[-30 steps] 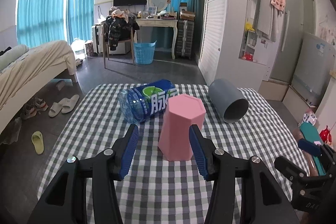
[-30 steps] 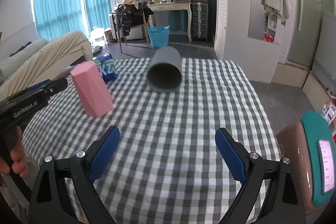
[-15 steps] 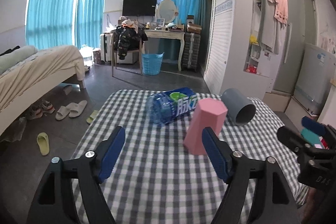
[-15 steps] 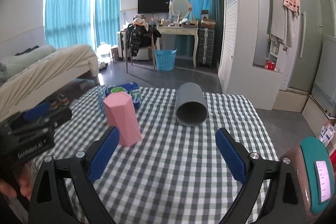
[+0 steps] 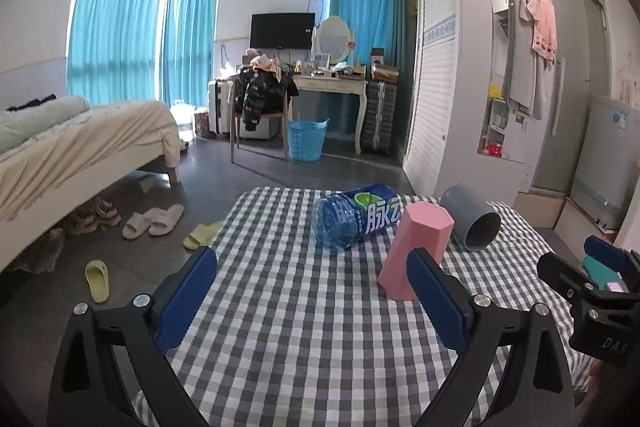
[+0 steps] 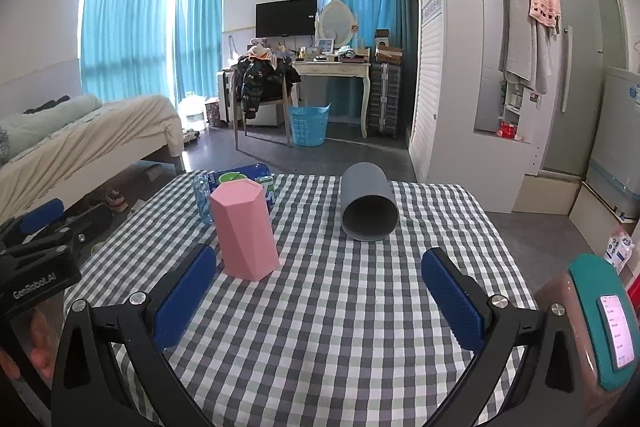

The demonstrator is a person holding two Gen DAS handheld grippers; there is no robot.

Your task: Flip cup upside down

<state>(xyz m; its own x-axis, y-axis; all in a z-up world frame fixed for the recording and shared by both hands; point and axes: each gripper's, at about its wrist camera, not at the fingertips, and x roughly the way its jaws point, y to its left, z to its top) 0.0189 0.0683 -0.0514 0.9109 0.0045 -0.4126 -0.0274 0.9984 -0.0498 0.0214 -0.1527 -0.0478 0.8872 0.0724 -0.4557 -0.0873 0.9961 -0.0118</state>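
Note:
A pink hexagonal cup [image 5: 416, 251] stands mouth-down on the checked tablecloth [image 5: 304, 307]; it also shows in the right wrist view [image 6: 244, 231]. My left gripper [image 5: 312, 299] is open and empty, back from the cup, its right finger overlapping the cup's base in view. My right gripper [image 6: 316, 295] is open and empty over the near table, the pink cup ahead to its left. A grey cup [image 6: 368, 207] lies on its side with its mouth toward me; it also shows in the left wrist view [image 5: 472, 219].
A blue plastic bottle [image 5: 356, 215] lies on its side behind the pink cup. The other hand-held gripper [image 5: 588, 291] is at the right edge of the left view. A teal-cased phone [image 6: 604, 319] is at the right. Bed, slippers and floor lie beyond the table's left edge.
The left gripper has opened wider and drawn back from the pink cup, which stays standing mouth-down. The right gripper has also pulled back and levelled; both cups look farther away.

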